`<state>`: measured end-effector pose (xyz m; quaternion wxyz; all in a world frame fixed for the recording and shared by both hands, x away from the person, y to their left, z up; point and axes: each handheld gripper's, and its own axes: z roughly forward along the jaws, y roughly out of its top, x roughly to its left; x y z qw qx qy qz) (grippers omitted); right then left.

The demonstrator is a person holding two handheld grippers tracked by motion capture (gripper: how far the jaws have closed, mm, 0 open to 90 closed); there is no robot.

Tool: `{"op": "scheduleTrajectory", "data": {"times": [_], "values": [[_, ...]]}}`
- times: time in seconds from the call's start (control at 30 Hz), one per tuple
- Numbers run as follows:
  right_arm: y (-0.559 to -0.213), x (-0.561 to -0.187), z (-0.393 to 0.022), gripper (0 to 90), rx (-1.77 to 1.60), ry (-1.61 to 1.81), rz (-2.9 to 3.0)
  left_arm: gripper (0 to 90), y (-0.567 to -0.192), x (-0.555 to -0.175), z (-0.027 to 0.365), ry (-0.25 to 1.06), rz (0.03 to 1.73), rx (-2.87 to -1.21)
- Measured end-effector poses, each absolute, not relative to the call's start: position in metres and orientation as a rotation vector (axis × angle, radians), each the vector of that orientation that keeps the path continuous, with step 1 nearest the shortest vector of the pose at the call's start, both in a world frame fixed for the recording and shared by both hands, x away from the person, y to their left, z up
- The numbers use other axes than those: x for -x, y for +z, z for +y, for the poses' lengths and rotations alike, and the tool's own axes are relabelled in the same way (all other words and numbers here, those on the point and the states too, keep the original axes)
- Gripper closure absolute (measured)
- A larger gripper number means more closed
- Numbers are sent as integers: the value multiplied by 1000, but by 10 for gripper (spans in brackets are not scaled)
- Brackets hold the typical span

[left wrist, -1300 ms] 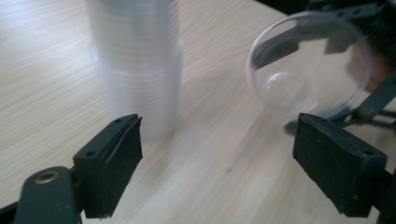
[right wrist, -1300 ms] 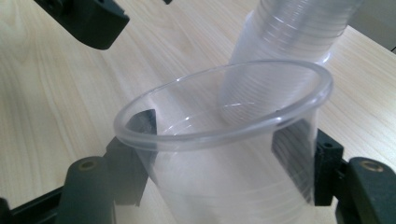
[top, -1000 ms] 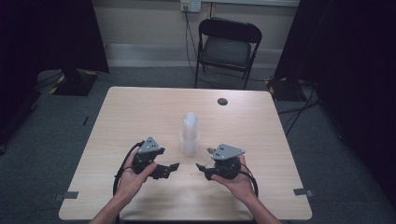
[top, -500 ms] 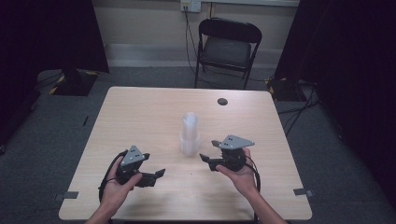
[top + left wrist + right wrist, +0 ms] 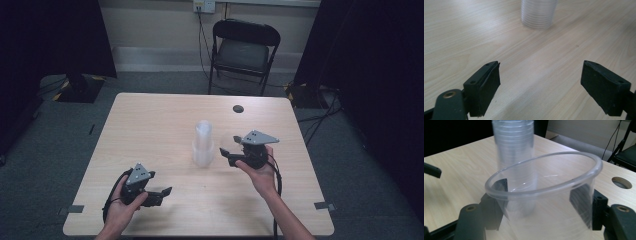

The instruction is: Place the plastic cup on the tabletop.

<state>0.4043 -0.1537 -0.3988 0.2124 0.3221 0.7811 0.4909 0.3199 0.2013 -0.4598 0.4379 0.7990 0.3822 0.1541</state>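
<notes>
From above, the stack of clear cups is standing mid-table, and the right gripper is hovering just right of it with a single clear cup — the left gripper is sitting low at the near left, well apart. In the left gripper view the jaws are gaping wide over bare table. In the right gripper view the jaws are pinching the single cup's walls — mouth tilting toward the camera.

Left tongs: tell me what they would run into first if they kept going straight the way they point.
Probably the stack of clear cups. The open left tongs face bare table with the stack standing ahead between the jaws' lines. Nothing else lies between, though they tilt down slightly, so the tabletop might come first.
</notes>
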Motion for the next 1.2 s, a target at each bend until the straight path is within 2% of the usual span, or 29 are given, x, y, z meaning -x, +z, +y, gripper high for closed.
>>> {"op": "scheduleTrajectory", "data": {"times": [0.6, 1.2], "values": [[-413, -448, -162, 314, -1089, 1378, 2073, 162, -462, -318, 195, 387, 916, -2019], [-446, -482, -158, 294, -1223, 1347, 2067, 164, -465, -318, 193, 379, 917, -2030]]}}
